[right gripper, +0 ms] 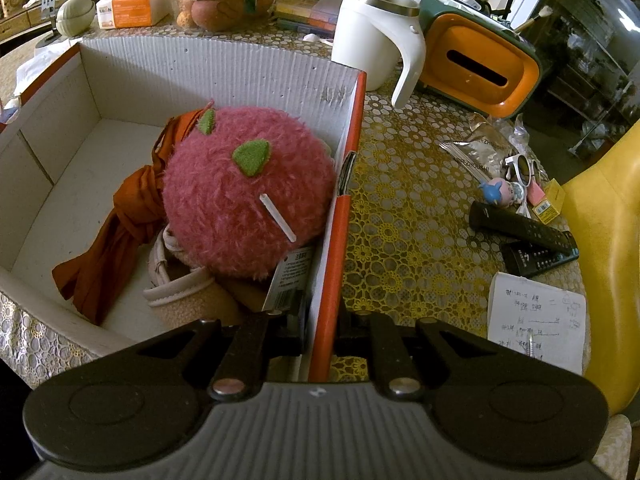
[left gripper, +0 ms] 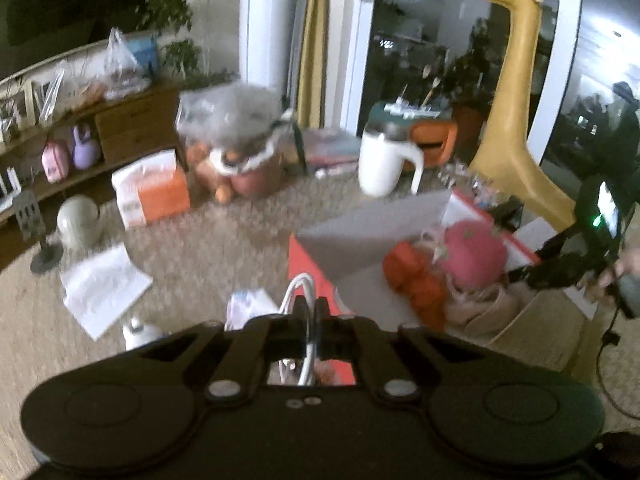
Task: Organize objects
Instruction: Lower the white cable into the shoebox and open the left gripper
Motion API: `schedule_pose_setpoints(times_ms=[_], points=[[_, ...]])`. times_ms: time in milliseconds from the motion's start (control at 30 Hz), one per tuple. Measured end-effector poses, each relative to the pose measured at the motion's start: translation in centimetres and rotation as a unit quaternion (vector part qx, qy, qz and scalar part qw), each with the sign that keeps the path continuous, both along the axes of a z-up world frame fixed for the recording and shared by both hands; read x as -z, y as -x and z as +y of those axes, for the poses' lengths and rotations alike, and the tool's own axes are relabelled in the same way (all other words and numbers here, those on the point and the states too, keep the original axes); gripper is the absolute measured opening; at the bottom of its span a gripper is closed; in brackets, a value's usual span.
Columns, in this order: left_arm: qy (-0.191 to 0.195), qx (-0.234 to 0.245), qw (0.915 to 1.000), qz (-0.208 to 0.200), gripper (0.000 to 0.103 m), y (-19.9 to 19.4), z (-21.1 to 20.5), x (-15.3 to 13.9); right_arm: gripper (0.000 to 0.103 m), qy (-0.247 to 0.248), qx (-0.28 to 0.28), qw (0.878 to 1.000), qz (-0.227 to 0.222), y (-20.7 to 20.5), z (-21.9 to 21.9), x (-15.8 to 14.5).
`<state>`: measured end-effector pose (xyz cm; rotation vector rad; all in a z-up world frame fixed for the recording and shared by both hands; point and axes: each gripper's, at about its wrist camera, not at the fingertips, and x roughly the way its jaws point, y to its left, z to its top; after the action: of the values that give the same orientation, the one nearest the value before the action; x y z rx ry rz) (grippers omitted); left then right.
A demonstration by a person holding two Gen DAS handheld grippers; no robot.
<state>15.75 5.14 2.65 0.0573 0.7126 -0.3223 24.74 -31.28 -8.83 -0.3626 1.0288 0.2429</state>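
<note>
My left gripper (left gripper: 307, 312) is shut on a coiled white cable (left gripper: 298, 294) and holds it above the table, just left of the orange-edged cardboard box (left gripper: 308, 264). My right gripper (right gripper: 320, 332) is shut on the box's right wall (right gripper: 340, 216). Inside the box lie a pink fuzzy plush (right gripper: 244, 192), a folded orange cloth (right gripper: 120, 216) and a beige pouch (right gripper: 192, 300). The plush (left gripper: 472, 256) and cloth (left gripper: 416, 280) also show in the left wrist view, where the right gripper (left gripper: 524, 274) reaches the box from the right.
A white mug (right gripper: 372, 36), an orange-and-green box (right gripper: 476, 64), two remotes (right gripper: 524, 228), a notepad (right gripper: 536, 320), snack wrappers and sunglasses (right gripper: 520, 168) lie right of the box. A tissue pack (left gripper: 152, 192), bagged toys (left gripper: 236, 152), papers (left gripper: 104, 288) and a yellow giraffe (left gripper: 516, 112) surround it.
</note>
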Motion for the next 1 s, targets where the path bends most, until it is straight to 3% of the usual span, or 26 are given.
schedule_pose_setpoints(times_ms=[233, 400, 600, 700, 1000], points=[[0.011, 0.023, 0.9991, -0.035, 0.001, -1.0, -2.1, -4.0, 0.012, -0.002, 0.001, 1.000, -0.001, 0.1, -0.1, 0.0], [0.012, 0.040, 0.9977, -0.053, 0.001, -2.2, -5.2, -4.7, 0.012, -0.001, 0.000, 1.000, 0.000, 0.1, -0.1, 0.0], [-0.009, 0.057, 0.9969, -0.053, 0.001, -3.5, -9.7, -2.9, 0.012, -0.004, 0.001, 1.000, 0.000, 0.1, -0.1, -0.1], [-0.039, 0.063, 0.9962, -0.046, 0.001, -4.5, -11.7, -1.2, 0.012, -0.004, 0.001, 1.000, -0.001, 0.1, -0.1, -0.1], [-0.089, 0.041, 0.9947, -0.030, 0.001, -6.9, -14.3, 2.6, 0.011, -0.010, 0.002, 1.000, 0.000, 0.0, 0.0, 0.0]])
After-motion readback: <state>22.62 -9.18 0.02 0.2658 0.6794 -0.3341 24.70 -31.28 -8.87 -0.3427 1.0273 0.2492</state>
